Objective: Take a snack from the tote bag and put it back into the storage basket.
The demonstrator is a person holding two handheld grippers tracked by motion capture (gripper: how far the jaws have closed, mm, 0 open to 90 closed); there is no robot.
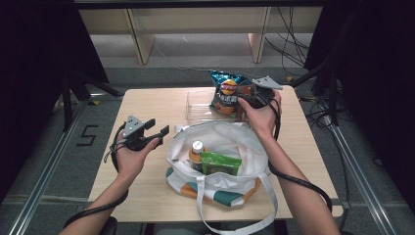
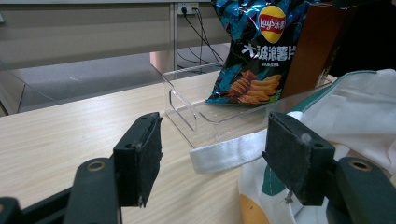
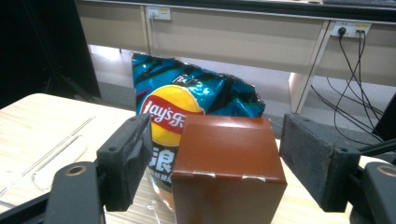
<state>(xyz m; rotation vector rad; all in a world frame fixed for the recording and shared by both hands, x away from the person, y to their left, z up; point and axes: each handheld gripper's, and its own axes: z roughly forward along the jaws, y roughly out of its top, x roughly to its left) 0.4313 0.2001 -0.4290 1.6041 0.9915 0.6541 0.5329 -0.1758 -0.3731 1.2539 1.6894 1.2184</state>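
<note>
1. the brown box [image 3: 229,163] is stood upright in the clear tray [image 1: 195,105], just beside the lay's chip bag [image 3: 187,105].
2. the right gripper [image 3: 215,158] is spread open around the box (pads apart from it).
3. the left gripper [image 2: 215,158] is held open above the table [image 2: 70,135], empty, near the tote bag [image 1: 220,137].

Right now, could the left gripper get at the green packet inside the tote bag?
Probably yes. The left gripper hangs open just left of the tote bag, whose mouth gapes upward with the green packet exposed on top; only the bag's rim lies between them.
</note>
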